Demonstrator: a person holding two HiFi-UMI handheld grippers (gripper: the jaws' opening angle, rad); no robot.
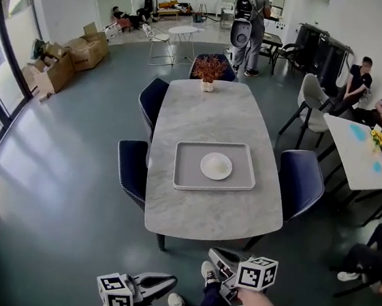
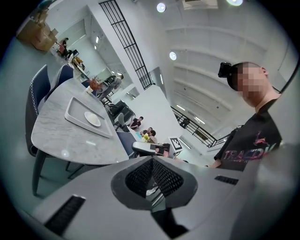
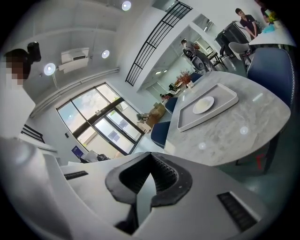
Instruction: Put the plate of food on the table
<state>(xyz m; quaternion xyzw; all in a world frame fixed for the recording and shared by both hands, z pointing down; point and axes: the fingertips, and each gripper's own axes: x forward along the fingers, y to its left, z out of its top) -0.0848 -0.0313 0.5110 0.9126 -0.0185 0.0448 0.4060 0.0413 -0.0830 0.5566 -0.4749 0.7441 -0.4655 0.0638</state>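
Open grey floor (image 1: 57, 188) surrounds the table (image 1: 205, 212), with chairs (image 1: 132, 169) tucked in at its sides. The plate (image 1: 216, 166) lies in a tray (image 1: 179, 165), set back from the near edge. The left gripper (image 1: 164, 282) and right gripper (image 1: 215, 256) hang short of that edge, jaws together and empty.

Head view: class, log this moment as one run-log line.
plate on tray on table | left gripper shut, empty | right gripper shut, empty | both short of table | plate untouched
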